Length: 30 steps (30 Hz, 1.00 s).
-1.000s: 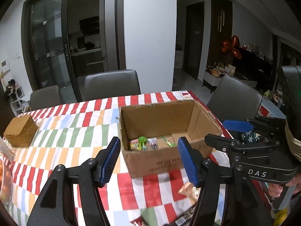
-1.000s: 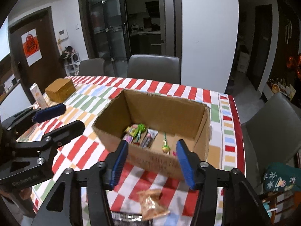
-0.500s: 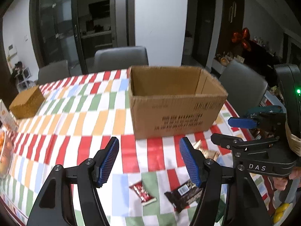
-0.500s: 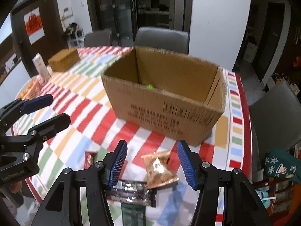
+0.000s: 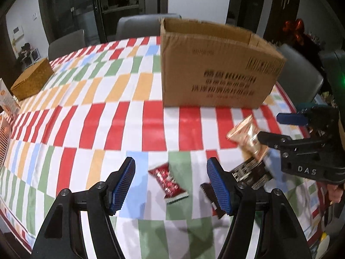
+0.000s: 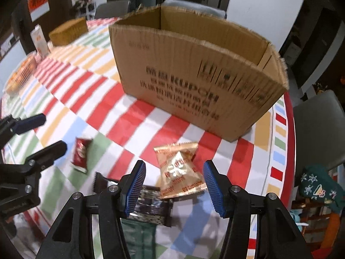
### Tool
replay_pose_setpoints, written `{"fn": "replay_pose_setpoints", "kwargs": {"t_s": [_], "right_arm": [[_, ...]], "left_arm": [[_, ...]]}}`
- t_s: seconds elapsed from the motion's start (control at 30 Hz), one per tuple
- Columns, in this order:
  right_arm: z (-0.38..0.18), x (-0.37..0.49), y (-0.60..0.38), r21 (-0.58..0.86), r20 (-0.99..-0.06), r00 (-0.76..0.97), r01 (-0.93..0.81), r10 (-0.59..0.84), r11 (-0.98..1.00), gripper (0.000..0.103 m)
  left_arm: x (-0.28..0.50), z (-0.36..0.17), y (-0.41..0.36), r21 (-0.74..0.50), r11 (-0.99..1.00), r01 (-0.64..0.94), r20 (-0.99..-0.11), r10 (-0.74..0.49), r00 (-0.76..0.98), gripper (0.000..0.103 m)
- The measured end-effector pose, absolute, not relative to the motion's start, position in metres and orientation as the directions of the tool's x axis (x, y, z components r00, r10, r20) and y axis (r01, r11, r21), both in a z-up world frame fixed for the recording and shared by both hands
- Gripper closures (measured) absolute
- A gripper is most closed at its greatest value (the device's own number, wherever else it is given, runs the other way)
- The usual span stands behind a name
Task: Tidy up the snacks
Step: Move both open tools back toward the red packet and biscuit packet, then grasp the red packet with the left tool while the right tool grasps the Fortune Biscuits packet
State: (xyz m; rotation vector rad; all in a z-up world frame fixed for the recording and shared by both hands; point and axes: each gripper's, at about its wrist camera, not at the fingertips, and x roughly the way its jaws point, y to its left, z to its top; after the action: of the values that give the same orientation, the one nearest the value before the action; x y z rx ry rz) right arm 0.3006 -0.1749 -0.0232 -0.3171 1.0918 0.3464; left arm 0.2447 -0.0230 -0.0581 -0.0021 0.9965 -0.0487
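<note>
- On a dining table (image 5: 90,129) spread with a cloth checked in red, white, green, orange and blue, an open cardboard box (image 5: 215,69) stands toward the far right, dark printed lettering across its near wall.
- Near the table's front edge, three snacks lie loose on the cloth: a red packet (image 5: 168,180), a gold packet (image 6: 179,168) and a dark wrapper (image 6: 151,205) whose edge the gold packet overlaps.
- The left gripper (image 5: 170,183) hangs over the red packet with its blue pads apart and nothing gripped; its jaws have just been opening, and the packet shows between them down on the cloth.
- The right gripper (image 6: 174,185) hovers above the gold packet, jaws apart and clamped on nothing.
- A woven straw-coloured box (image 5: 32,82) sits at the far left of the table, a white and orange carton (image 6: 39,40) just beside it.
- Grey upholstered chairs (image 5: 138,27) line the far side; another chair (image 6: 317,129) stands at the right.
- Behind them, dark glass doors (image 5: 103,6) and a white wall panel (image 5: 196,0) close off the dim room.
- A red paper decoration (image 6: 38,0) hangs on a dark door at far left.
</note>
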Motion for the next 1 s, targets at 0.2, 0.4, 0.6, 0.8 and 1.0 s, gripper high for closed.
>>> {"fn": "replay_pose_setpoints", "kwargs": {"t_s": [0.2,0.4,0.6,0.8,1.0], "right_arm": [[-0.046,0.304,-0.17,-0.129,-0.92,0.386,-0.456,0.064,0.881,0.047],[-0.061,0.312,-0.166,-0.14,-0.935,0.351,-0.474,0.041,0.869,0.047],[-0.074,0.32,-0.161,-0.142,-0.944,0.328,-0.484,0.029,0.864,0.047],[-0.082,0.328,-0.161,-0.113,-0.951,0.306,-0.473,0.043,0.874,0.047],[-0.084,0.329,-0.158,-0.102,-0.946,0.319,-0.471,0.061,0.876,0.058]], "left_arm": [[0.249,-0.083,-0.023,-0.006,1.0,0.027,-0.872,-0.019,0.489,0.035],[0.259,-0.101,-0.021,0.0,1.0,0.021,-0.895,-0.009,0.446,0.035],[0.266,-0.113,-0.017,-0.012,1.0,0.016,-0.907,-0.018,0.421,0.037],[0.272,-0.122,-0.017,-0.028,0.999,0.023,-0.917,-0.034,0.397,0.052],[0.276,-0.127,-0.02,-0.031,0.999,0.04,-0.918,-0.045,0.394,0.072]]}}
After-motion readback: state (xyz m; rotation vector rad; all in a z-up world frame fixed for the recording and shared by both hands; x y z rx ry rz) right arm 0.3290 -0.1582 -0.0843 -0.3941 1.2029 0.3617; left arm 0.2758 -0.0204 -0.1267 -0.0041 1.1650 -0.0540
